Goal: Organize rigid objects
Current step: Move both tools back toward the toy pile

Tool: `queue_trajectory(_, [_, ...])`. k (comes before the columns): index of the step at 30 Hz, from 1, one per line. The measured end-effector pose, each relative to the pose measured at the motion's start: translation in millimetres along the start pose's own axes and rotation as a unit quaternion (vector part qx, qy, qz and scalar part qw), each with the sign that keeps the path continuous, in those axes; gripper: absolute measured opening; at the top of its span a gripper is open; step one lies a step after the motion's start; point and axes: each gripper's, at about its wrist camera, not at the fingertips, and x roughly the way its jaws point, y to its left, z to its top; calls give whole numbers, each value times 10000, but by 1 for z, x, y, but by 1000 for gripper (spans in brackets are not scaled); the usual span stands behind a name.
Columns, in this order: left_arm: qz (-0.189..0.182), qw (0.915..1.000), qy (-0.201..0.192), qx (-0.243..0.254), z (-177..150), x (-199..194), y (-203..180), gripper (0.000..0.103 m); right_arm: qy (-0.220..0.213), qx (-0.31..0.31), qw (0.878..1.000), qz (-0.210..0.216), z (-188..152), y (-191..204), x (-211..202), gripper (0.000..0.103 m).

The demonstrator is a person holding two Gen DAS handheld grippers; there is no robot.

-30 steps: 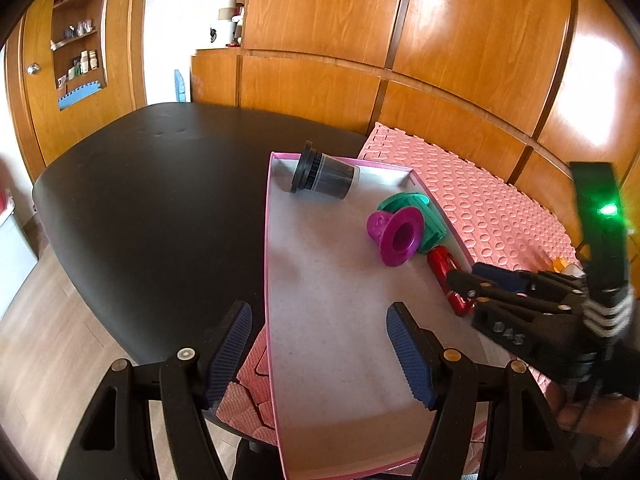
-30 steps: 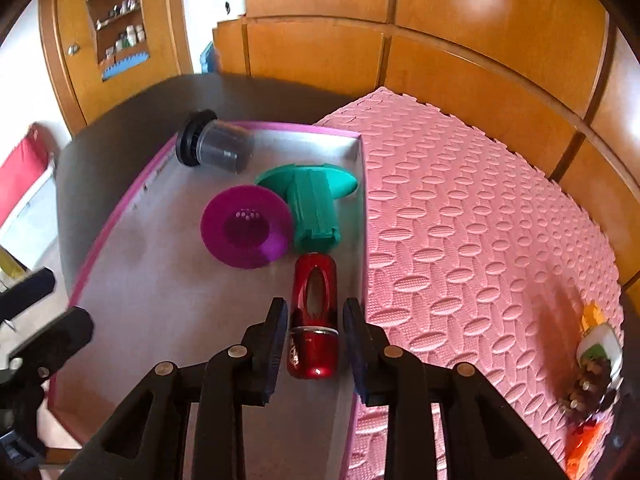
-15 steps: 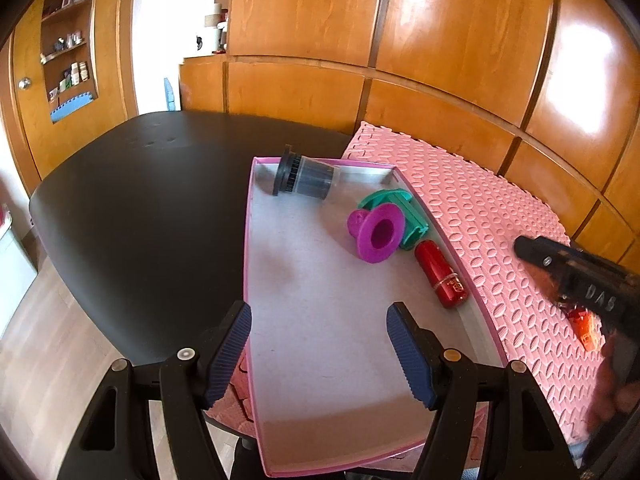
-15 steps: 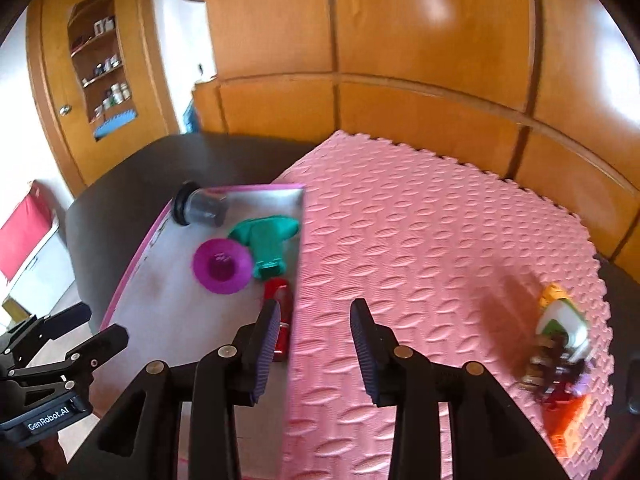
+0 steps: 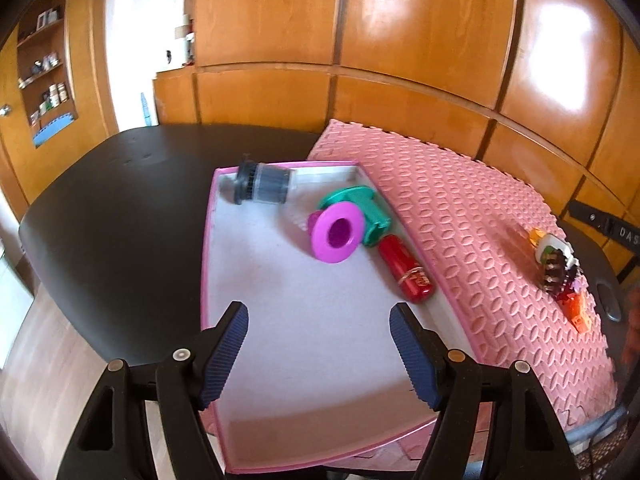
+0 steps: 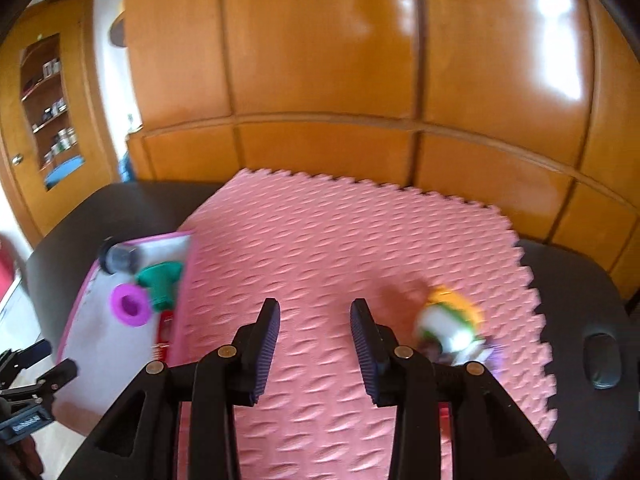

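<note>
A pink-rimmed tray (image 5: 208, 264) lies on the black table. In it lie a grey-and-black cylinder (image 5: 262, 188), a green flanged piece (image 5: 362, 208), a magenta funnel shape (image 5: 338, 238) and a red can (image 5: 406, 278) along the right wall. My left gripper (image 5: 320, 316) hovers over the tray's bare near half, its jaws opening with nothing between them. My right gripper (image 6: 315, 308) is open and empty above the pink foam mat (image 6: 320, 240). A blurred pile of small toys (image 6: 452, 320) lies just right of it. The tray (image 6: 80, 312) is at its left.
The foam mat (image 5: 460, 208) covers the table's right part and ends in a toothed edge. A dark oval object (image 6: 600, 360) sits on the black table (image 5: 120, 200) beyond it. Wooden wall panels stand close behind. The floor drops away at the left.
My right gripper let go of the red can in the tray, rose and swung right over the mat towards the toy pile. My left gripper shifted slightly and widened a little.
</note>
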Motion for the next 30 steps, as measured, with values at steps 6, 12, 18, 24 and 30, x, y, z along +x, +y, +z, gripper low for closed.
queue_trajectory(6, [-271,9992,54,306,6,2,-24,73,-269,754,9936,-802,0,-89,-16,37])
queue_trajectory(12, [-624,9941,43,884,13,1,-70,73,-234,1795,9721,-1489,-30,-174,-12,38])
queue_trajectory(18, [-1104,9847,407,1287,17,21,-124,73,26,2767,9519,-1315,-49,-217,-4,38])
queue_trajectory(24, [-1667,9737,629,1421,24,43,-181,73,135,2667,9572,-1117,-48,-208,-1,38])
queue_trajectory(30, [-2037,9636,631,1611,35,65,-233,72,254,2610,9604,-946,-47,-201,4,38])
